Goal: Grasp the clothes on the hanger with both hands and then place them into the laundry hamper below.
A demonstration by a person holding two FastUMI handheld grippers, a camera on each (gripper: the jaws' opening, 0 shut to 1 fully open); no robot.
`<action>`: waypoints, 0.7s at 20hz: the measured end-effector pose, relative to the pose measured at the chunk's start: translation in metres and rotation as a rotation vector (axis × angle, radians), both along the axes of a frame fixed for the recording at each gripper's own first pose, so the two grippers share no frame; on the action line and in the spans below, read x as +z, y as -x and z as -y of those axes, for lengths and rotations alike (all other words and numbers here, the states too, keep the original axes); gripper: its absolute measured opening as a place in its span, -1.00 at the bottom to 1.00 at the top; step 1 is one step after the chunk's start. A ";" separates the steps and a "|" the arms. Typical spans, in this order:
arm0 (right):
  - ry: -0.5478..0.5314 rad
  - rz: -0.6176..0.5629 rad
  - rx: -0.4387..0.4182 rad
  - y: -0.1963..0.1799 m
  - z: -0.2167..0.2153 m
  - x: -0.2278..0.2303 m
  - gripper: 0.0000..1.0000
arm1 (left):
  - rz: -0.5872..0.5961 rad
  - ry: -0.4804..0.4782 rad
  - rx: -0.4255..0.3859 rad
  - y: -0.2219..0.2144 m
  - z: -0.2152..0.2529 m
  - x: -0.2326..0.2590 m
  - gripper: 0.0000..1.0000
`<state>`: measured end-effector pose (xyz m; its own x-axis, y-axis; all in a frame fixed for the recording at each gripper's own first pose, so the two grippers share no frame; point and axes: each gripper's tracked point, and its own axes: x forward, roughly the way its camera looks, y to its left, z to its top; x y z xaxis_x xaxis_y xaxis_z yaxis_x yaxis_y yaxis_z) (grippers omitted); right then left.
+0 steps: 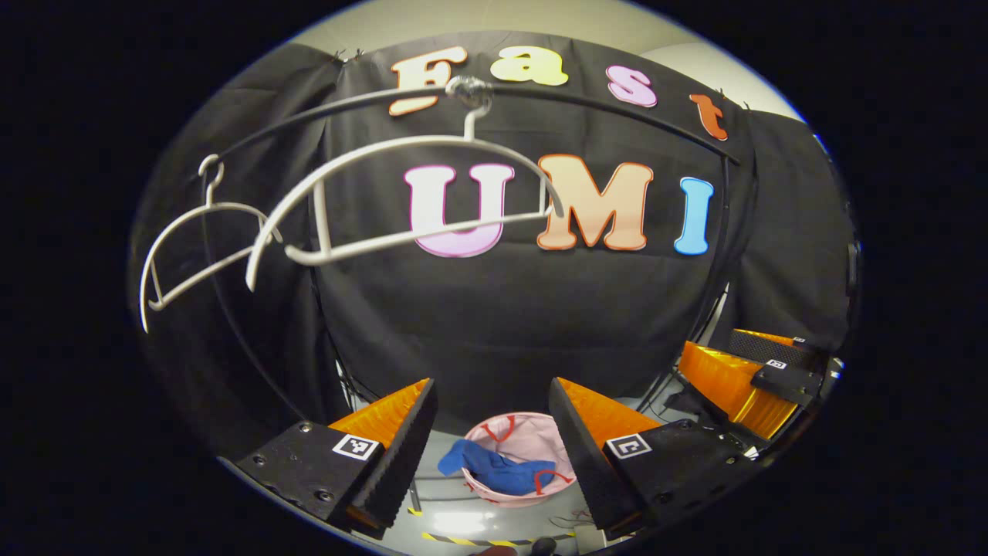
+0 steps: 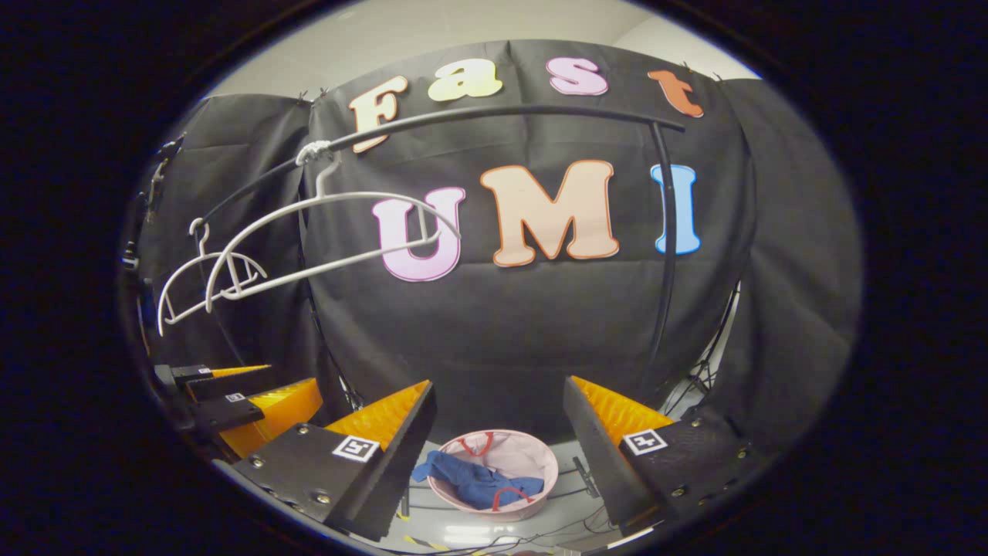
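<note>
A blue garment [image 1: 498, 469] [image 2: 472, 479] lies in the pink laundry hamper [image 1: 532, 436] [image 2: 532, 455] on the floor below, one end draped over the hamper's left rim. Two bare white hangers [image 1: 401, 193] [image 2: 324, 232] hang from the black rail [image 1: 617, 108] [image 2: 502, 112]. My left gripper [image 1: 492, 432] is open, its fingers framing the hamper from above with nothing between them. My right gripper [image 2: 498, 432] is open too and holds nothing. In the left gripper view, the right gripper [image 1: 760, 374] sits at the right; in the right gripper view, the left gripper [image 2: 231, 398] sits at the left.
The rail's black upright post [image 2: 668, 247] stands at the right. Black cloth walls close the booth behind and at both sides. Cables [image 2: 571, 494] and a strip of yellow-black tape [image 1: 463, 539] lie on the pale floor by the hamper.
</note>
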<state>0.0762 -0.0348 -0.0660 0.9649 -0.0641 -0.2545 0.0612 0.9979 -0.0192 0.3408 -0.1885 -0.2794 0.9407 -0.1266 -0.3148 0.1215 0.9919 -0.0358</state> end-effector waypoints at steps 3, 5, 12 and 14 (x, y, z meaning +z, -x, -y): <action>-0.002 0.037 -0.007 0.009 -0.007 0.020 0.98 | 0.054 -0.002 -0.031 -0.002 0.002 0.014 0.80; -0.019 0.066 -0.017 0.014 -0.007 0.033 0.98 | 0.116 -0.003 -0.025 -0.012 0.000 0.028 0.80; -0.045 0.161 -0.059 0.029 0.010 0.065 0.97 | 0.212 -0.029 0.005 -0.008 -0.017 0.069 0.80; -0.033 0.182 -0.052 0.035 0.012 0.068 0.98 | 0.226 -0.047 0.033 0.000 -0.025 0.077 0.80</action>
